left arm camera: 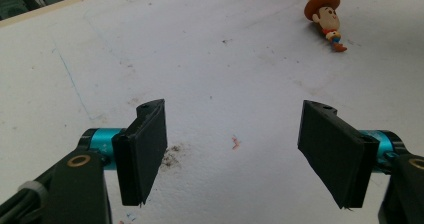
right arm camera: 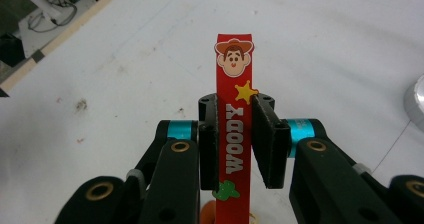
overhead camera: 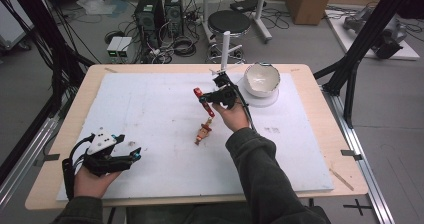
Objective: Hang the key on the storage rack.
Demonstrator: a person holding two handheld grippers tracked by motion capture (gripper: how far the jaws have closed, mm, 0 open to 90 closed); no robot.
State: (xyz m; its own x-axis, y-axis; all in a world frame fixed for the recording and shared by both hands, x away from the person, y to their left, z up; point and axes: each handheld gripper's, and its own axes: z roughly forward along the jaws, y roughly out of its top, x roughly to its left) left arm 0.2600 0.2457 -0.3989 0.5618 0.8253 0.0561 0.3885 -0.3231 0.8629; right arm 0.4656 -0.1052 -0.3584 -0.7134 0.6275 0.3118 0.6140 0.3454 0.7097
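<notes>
The right gripper point(right arm camera: 235, 144) clamps a red strap point(right arm camera: 235, 109), lifting its cowboy figure point(overhead camera: 203, 132) left of the white bowl point(overhead camera: 262, 78). The left gripper point(left arm camera: 240, 149), jaws apart, holds nothing. The thin strap could slip, dropping the dangling figure.

White bowl point(overhead camera: 261, 77) on round stand point(overhead camera: 260, 100)
</notes>
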